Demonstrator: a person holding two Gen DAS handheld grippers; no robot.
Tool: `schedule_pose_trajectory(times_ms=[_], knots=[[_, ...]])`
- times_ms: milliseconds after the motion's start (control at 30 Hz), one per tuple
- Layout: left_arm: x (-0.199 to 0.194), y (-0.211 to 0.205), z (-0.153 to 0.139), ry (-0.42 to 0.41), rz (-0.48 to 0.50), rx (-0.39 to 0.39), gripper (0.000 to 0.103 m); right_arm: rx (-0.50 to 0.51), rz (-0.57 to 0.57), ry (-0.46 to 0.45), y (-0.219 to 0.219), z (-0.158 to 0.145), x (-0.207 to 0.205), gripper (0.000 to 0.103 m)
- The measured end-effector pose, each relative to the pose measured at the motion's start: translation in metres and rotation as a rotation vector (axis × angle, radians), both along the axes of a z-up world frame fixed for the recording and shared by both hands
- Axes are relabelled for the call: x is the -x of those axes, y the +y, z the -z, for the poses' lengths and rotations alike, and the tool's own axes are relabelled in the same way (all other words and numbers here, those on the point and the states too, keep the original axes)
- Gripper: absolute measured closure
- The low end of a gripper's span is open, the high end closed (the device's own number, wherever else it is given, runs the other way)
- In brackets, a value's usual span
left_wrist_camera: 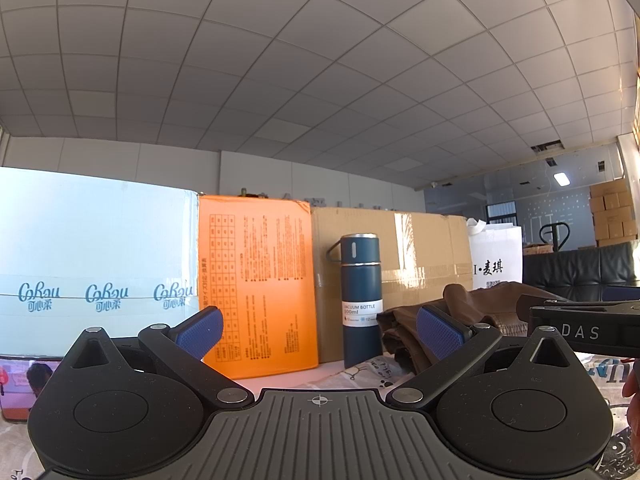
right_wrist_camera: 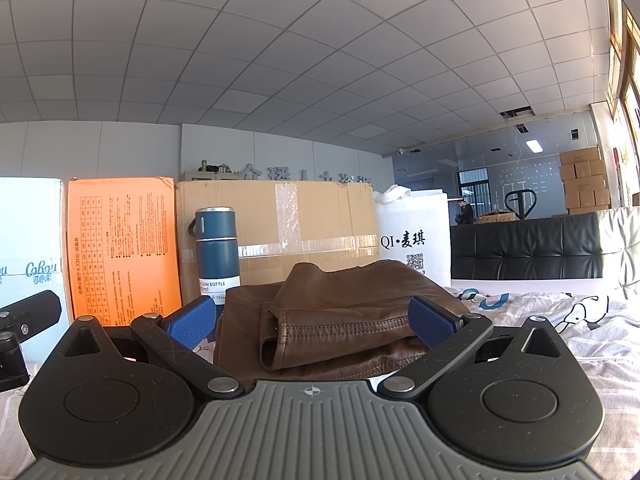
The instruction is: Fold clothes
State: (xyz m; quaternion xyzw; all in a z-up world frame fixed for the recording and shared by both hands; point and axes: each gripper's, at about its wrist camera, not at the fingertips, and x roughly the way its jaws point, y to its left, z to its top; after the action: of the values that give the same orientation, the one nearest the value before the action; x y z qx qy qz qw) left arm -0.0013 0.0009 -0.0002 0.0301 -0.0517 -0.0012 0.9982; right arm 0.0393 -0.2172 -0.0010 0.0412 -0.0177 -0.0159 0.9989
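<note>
Brown leather garment folded, just ahead between right tool spread fingers, left tool also spread, empty

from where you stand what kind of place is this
Probably an office or warehouse space with a bed set up for folding: grid ceiling tiles, stacked cartons and a pallet jack at the back, a patterned bedsheet in front.

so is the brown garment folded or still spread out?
Folded. The brown garment sits as a compact stack on the bedsheet, with layered edges and a stitched hem doubled over at the front.
</note>
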Motion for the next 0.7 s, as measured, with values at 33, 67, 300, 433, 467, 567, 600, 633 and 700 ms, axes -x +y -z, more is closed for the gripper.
schedule_pose_trajectory(times_ms=[33, 67, 300, 433, 467, 567, 600, 633, 700], knots=[[0.0006, 0.0003, 0.0001, 0.000, 0.000, 0.000, 0.000, 0.004, 0.000, 0.003, 0.0000, -0.0002, 0.0000, 0.000], [0.0011, 0.0007, 0.0001, 0.001, 0.000, 0.000, 0.000, 0.004, 0.000, 0.004, -0.0001, -0.0002, 0.0000, 0.000], [0.0022, 0.0035, -0.0023, 0.007, 0.000, 0.007, 0.000, 0.001, 0.000, 0.001, -0.0006, -0.0004, 0.0000, 0.000], [0.0050, 0.0029, -0.0022, 0.005, 0.001, 0.008, 0.000, 0.000, 0.000, 0.000, -0.0007, -0.0005, 0.0002, 0.000], [0.0046, 0.0027, -0.0019, 0.004, 0.001, 0.006, 0.000, 0.000, 0.000, 0.000, -0.0007, -0.0005, 0.0004, 0.000], [0.0028, 0.0026, -0.0006, 0.005, 0.000, 0.006, 0.000, 0.000, 0.000, 0.000, -0.0007, -0.0006, 0.0006, 0.000], [0.0027, 0.0025, -0.0001, 0.004, 0.000, 0.006, 0.000, 0.000, 0.000, 0.000, -0.0007, -0.0006, 0.0007, 0.000], [0.0025, 0.0025, 0.0002, 0.004, 0.000, 0.006, 0.000, 0.000, 0.000, -0.001, -0.0007, -0.0006, 0.0007, 0.000], [0.0024, 0.0024, 0.0000, 0.005, 0.001, 0.006, 0.000, 0.000, 0.000, -0.001, -0.0007, -0.0006, 0.0008, 0.000]])
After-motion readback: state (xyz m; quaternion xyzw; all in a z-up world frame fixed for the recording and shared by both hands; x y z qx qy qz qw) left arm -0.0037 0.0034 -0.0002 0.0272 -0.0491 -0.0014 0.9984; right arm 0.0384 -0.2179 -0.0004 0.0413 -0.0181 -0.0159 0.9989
